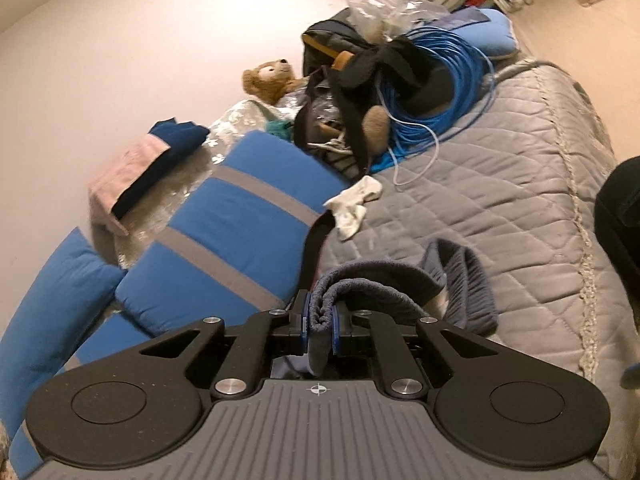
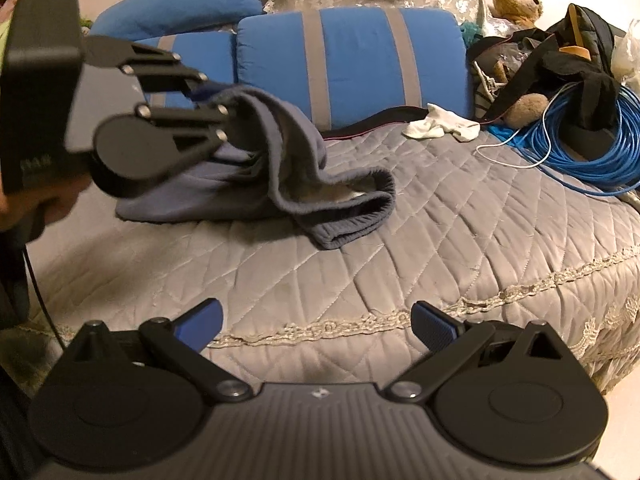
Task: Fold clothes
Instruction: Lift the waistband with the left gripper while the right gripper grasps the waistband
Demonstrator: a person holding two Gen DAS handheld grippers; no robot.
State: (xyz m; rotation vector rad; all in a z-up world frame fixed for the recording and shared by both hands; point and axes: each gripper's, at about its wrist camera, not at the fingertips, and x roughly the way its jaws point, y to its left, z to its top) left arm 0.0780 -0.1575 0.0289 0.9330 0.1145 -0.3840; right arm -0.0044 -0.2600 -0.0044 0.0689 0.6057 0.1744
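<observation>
Left gripper [image 1: 320, 326] jaws clenched on the grey garment's [image 2: 288, 164] bunched edge, lifted off the bed [image 2: 460, 216] centre-left; the rest trails rumpled. Right gripper [image 2: 318, 330] released, near edge. We judge next: right grabs the elastic hem, spread flat.

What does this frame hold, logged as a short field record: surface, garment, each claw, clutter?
surface: grey quilted bedspread
garment: dark grey garment, bunched, one end lifted off the bed, elastic hem lying on the quilt
left claw: shut on a thick fold of the garment
right claw: open, holding nothing, above the near edge of the bed
behind garment: blue cushion with grey stripes
clutter: white sock, blue cable coil, teddy bear, black bag
fold status: not yet folded
</observation>
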